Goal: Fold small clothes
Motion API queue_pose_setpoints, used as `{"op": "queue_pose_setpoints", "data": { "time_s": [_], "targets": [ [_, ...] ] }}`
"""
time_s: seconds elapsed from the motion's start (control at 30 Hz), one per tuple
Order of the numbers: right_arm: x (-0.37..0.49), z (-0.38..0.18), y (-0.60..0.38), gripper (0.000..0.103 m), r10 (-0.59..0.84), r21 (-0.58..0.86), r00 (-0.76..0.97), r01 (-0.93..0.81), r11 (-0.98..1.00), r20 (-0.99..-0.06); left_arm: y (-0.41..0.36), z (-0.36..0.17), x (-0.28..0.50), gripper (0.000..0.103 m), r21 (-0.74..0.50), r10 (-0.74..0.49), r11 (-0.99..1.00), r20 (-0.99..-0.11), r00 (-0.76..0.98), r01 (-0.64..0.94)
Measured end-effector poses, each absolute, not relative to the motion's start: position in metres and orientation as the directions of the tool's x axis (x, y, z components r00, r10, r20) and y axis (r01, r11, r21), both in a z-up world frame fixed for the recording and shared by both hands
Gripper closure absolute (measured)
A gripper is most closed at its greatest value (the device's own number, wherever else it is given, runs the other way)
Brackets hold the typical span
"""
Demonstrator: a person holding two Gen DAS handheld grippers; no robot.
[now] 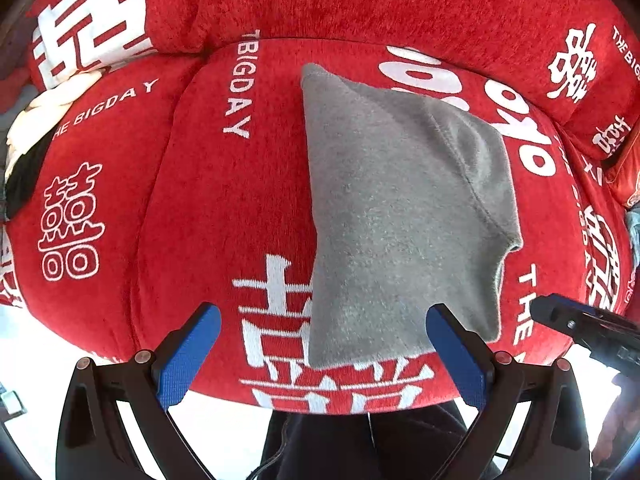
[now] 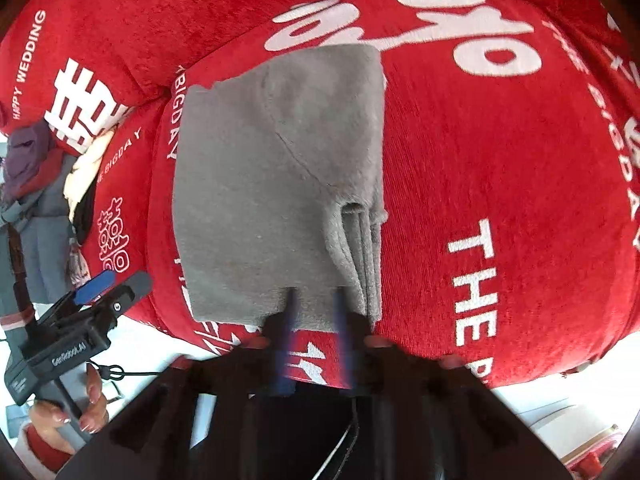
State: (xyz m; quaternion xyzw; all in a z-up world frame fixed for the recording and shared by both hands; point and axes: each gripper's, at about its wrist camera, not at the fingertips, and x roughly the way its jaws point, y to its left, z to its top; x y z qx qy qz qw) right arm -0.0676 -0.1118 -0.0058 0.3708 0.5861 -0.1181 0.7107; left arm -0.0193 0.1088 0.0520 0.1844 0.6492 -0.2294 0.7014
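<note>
Blue pads spread wide on the left gripper (image 1: 323, 354), jaws gaping and empty just short of the grey garment (image 1: 400, 216). The right gripper (image 2: 316, 312) is blurred, jaws narrow at the garment's near hem — whether they pinch cloth, I cannot tell. The garment lies folded flat on the red sofa cushion (image 2: 500, 200), layered edges stacked on its right side. Soft, light fleece, likely floppy — best taken at a corner of the near hem, through all layers.
</note>
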Motion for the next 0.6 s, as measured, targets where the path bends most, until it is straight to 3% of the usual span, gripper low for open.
{"op": "queue_pose_setpoints", "data": {
  "time_s": [0.03,0.23,0.33,0.6],
  "targets": [
    [-0.066,-0.001,-0.110,0.029,0.259,0.384,0.288,0.601,0.701,-0.922,0.109,0.056,-0.020,0.000,-0.028,-0.072,0.829,-0.996,0.057,0.559],
    [-0.060,0.028,-0.102,0.019,0.189,0.334,0.298,0.580,0.743,-0.936,0.112,0.074,-0.023,0.000,-0.008,-0.044,0.833,-0.998,0.052,0.553],
    [-0.058,0.045,-0.098,0.000,0.144,0.313,0.323,0.568,0.761,-0.935,0.114,0.084,-0.023,0.000,-0.011,-0.049,0.838,-0.997,0.054,0.546],
    [-0.056,0.065,-0.095,0.000,0.142,0.280,0.274,0.569,0.774,-0.951,0.111,0.107,-0.025,0.000,0.005,-0.041,0.835,-0.997,0.070,0.550]
  ]
}}
